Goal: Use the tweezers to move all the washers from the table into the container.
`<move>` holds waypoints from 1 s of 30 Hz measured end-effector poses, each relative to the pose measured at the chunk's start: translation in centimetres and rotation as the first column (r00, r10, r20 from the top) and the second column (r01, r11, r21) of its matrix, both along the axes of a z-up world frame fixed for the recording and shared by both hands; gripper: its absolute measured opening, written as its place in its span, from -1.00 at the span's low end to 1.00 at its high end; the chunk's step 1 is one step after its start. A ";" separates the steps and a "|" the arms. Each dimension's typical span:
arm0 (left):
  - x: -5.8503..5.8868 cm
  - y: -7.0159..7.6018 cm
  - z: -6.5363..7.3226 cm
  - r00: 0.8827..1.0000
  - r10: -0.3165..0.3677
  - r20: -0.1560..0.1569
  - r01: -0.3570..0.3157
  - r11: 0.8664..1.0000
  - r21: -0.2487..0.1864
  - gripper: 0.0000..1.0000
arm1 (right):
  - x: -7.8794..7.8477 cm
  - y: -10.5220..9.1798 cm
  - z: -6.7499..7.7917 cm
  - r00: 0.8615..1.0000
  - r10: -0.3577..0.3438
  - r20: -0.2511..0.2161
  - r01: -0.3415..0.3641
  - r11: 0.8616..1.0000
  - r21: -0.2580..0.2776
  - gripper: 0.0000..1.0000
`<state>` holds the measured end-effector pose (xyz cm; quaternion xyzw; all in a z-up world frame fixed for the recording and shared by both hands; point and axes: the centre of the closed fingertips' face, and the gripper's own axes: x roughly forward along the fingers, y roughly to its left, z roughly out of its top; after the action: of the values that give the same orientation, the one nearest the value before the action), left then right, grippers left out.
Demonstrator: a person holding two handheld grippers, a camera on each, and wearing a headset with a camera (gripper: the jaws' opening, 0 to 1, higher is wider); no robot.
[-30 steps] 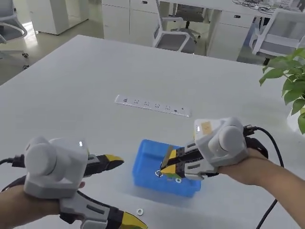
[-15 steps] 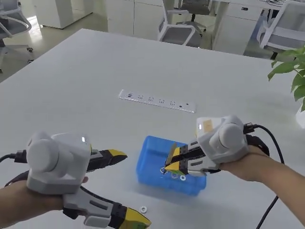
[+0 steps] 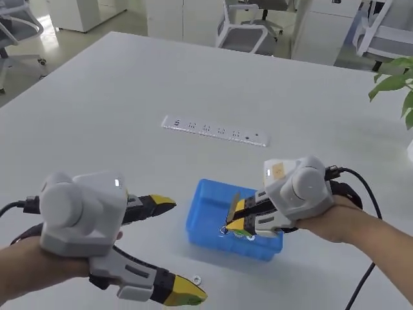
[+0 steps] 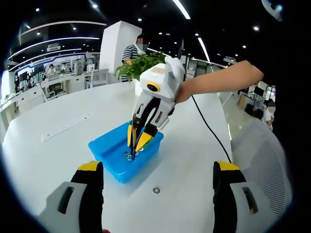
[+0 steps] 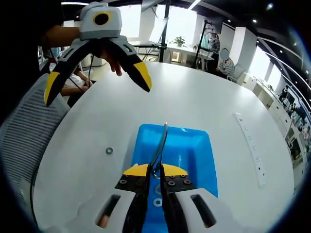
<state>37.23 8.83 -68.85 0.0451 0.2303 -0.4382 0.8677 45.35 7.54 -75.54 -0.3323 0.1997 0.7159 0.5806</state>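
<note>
Right tongs (image 3: pixel 237 216) are pressed together on the tweezers (image 5: pixel 161 143), with the tweezer tips down inside the blue container (image 3: pixel 205 208). Two washers (image 5: pixel 158 189) lie on its floor under the tongs. Can't tell if the tips carry one. Left tongs (image 3: pixel 179 250) are spread wide and empty, at 9 o'clock of the container in the head view. One loose washer (image 3: pixel 197 279) is on the table (image 3: pixel 129 97), outside the container at its 7 o'clock, just beside the left tongs' lower tip. In the right gripper view it sits between 9 and 10 o'clock of the right tongs. The left hand is nearer, but the tweezers are right-held, so the right likely has to reach out over the container wall.
</note>
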 end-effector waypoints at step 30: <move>8.1 -2.3 0.8 0.974 -0.173 0.150 0.144 0.972 0.184 -0.50 | 0.2 0.0 -1.1 1.000 0.015 0.014 -0.014 1.000 -0.008 -0.82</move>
<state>45.31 6.53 -68.01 0.1741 0.1904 -0.4795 0.8388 45.57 7.56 -76.60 -0.3410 0.1961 0.7170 0.5754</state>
